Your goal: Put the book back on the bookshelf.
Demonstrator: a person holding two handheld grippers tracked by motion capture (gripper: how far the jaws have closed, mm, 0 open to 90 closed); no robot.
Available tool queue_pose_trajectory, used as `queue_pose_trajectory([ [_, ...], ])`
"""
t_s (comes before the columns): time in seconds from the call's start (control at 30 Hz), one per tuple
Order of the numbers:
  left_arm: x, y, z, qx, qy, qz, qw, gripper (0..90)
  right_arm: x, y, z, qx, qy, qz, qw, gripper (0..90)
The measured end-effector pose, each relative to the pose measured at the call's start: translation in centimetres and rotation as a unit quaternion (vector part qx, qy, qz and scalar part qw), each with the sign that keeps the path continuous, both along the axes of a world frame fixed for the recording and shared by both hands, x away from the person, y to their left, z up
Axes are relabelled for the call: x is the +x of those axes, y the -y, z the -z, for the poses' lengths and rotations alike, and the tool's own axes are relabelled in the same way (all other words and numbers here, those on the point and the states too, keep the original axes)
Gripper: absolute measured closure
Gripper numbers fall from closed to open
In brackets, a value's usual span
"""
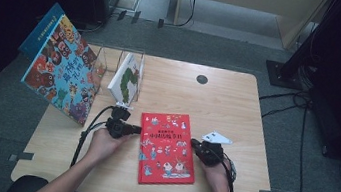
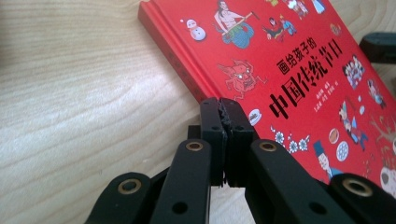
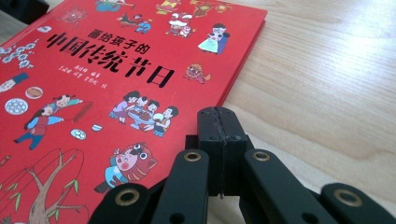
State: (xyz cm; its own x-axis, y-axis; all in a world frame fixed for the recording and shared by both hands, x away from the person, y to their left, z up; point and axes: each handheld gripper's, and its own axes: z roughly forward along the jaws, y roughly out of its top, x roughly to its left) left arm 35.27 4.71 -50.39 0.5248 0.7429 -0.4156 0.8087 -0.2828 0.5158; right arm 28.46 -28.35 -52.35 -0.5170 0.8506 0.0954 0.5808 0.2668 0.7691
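Both grippers clenched, nothing between pads. Left gripper (image 1: 137,130) tips at left edge of red book (image 1: 167,148); right gripper (image 1: 194,143) tips at its right edge. Book flat on table (image 1: 237,110), lower centre of high view. Forearms enter from bottom, hands level, pointing inward.

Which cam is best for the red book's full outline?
High view: the whole red book lies flat, all four edges visible. Left gripper view shows its near edge and part of the cover; right gripper view shows cover art and one side edge.
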Motion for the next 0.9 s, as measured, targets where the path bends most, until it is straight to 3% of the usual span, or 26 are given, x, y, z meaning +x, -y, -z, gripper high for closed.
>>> queue_pose_trajectory([
  [0.23, 0.5, 0.4, 0.2, -0.001, 0.003, 0.002, 1.0000, 89.4, -1.0, 0.1, 0.0, 0.004, -0.003, 0.017, 0.9999, 90.0],
  [0.6, 0.6, 0.4, 0.3, -0.005, 0.003, -0.002, 1.0000, 88.1, -1.5, 0.3, 0.0, -0.002, 0.002, 0.019, 0.9998, 85.9],
  [0.9, -1.2, -0.1, -0.4, -0.011, -0.006, 0.011, 0.9999, 87.4, -1.5, 0.4, -0.7, 0.011, 0.001, 0.030, 0.9995, 76.4],
])
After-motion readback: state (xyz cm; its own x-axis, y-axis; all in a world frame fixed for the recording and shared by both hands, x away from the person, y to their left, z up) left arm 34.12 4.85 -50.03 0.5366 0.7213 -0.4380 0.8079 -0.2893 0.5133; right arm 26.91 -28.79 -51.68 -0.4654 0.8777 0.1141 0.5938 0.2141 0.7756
